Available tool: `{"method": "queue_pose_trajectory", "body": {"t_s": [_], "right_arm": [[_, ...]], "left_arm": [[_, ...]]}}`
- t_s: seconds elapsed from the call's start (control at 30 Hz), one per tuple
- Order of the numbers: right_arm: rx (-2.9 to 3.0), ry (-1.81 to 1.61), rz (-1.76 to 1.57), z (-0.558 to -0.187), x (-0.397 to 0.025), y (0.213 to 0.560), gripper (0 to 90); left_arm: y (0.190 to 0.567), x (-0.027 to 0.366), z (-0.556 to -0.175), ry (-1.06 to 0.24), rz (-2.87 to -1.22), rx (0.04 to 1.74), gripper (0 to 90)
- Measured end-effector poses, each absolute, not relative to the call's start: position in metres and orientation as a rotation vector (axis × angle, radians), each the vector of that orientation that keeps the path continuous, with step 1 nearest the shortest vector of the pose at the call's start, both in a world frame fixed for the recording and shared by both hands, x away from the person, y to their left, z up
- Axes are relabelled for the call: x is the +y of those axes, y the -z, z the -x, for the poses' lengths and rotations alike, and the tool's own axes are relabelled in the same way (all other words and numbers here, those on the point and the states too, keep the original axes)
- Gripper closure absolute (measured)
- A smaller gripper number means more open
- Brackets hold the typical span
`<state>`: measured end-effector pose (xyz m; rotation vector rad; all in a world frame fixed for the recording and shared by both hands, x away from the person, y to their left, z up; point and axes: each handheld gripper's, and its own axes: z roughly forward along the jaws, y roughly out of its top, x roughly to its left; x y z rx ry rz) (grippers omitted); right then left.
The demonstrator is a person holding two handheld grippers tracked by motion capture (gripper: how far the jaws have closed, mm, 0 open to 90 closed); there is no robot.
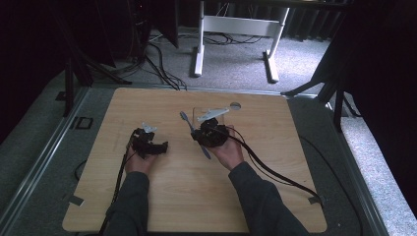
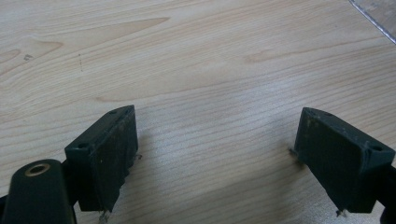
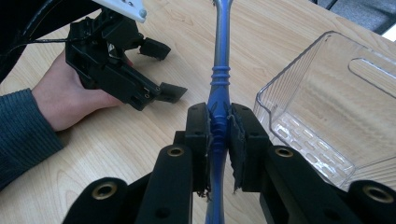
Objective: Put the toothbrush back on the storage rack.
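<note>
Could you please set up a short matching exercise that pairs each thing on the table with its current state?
Things:
1. left claw
2. right claw
3. blue toothbrush
4. clear plastic bin

States:
A. gripped by its handle between two black jaws
B. empty, standing on the wooden table
C. jaws wide apart over bare wood
D. shut on a handle

Pairs: 1-C, 2-D, 3-A, 4-B

Light wood surface (image 1: 196,196) with rounded corners, grey carpet floor (image 1: 236,64) beyond it, white desk frame (image 1: 236,29) at the far side, black cables (image 1: 157,64) on the carpet, dark curtains (image 1: 383,59) around, dim light
</note>
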<state>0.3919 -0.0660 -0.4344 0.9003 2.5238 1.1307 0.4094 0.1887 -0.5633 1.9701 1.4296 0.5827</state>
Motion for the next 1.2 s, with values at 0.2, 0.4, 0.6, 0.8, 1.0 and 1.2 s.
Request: {"method": "queue_pose_trajectory", "body": {"t_s": [0.2, 0.4, 0.6, 0.8, 1.0, 1.2], "right_arm": [[2.517, -1.15, -0.916, -0.394, -0.067, 0.433, 78.2], [2.507, -1.168, -0.934, -0.398, -0.069, 0.432, 78.2], [2.503, -1.173, -0.948, -0.4, -0.07, 0.431, 78.2], [2.496, -1.177, -0.958, -0.403, -0.071, 0.43, 78.3], [2.487, -1.181, -0.967, -0.405, -0.072, 0.429, 78.2], [2.481, -1.17, -0.966, -0.407, -0.073, 0.428, 78.2]], "left_arm": [[0.563, 0.189, -0.409, -0.583, -1.97, 1.43, 13.6], [0.563, 0.189, -0.409, -0.582, -1.969, 1.43, 13.6], [0.563, 0.189, -0.409, -0.581, -1.971, 1.43, 13.6], [0.563, 0.189, -0.409, -0.581, -1.972, 1.429, 13.6], [0.563, 0.189, -0.409, -0.582, -1.971, 1.429, 13.6], [0.563, 0.189, -0.409, -0.583, -1.971, 1.429, 13.6]]}}
